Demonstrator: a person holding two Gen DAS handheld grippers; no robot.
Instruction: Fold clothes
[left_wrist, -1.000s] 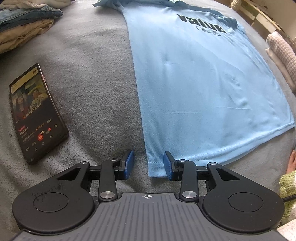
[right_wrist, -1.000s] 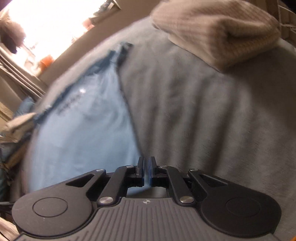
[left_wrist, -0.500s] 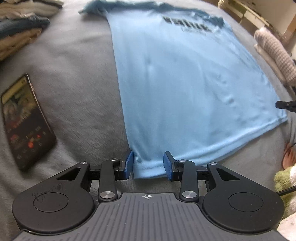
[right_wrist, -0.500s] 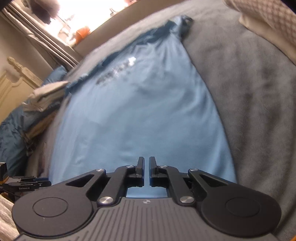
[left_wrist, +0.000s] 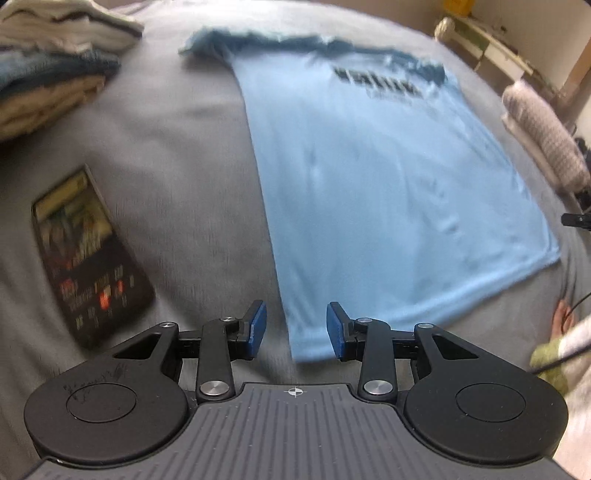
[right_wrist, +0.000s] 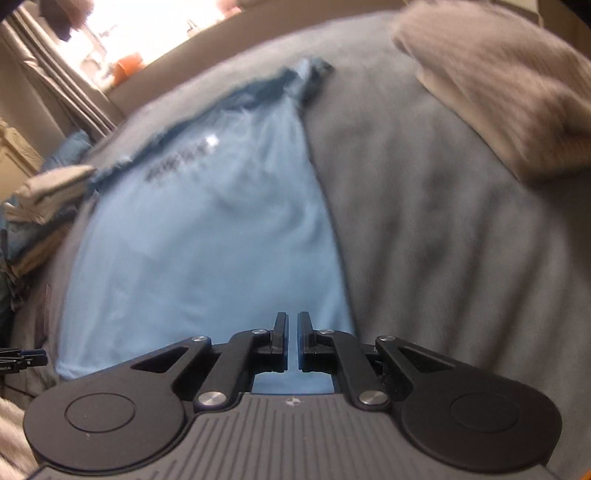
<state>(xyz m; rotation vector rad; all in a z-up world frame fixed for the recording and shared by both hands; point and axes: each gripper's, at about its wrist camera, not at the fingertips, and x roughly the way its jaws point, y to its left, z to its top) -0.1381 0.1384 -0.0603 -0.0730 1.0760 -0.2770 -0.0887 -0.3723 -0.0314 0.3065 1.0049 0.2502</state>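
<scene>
A light blue T-shirt (left_wrist: 388, 192) with black chest lettering lies flat on the grey bed cover; it also shows in the right wrist view (right_wrist: 207, 236). My left gripper (left_wrist: 295, 328) is open, its blue pads either side of the shirt's near left hem corner, just above it. My right gripper (right_wrist: 291, 332) has its jaws nearly closed with a thin gap, empty, over the shirt's near right hem area. The right gripper's tip (left_wrist: 576, 220) shows at the right edge of the left wrist view.
A phone (left_wrist: 88, 254) with a lit screen lies on the cover left of the shirt. Folded clothes (left_wrist: 48, 66) are stacked at the far left. A knitted beige bundle (right_wrist: 502, 85) lies to the right. A bare foot (left_wrist: 563, 321) shows at the right edge.
My left gripper shifted left, so the hem corner now sits nearer its right pad. The right gripper swung right; the shirt now lies more to its left.
</scene>
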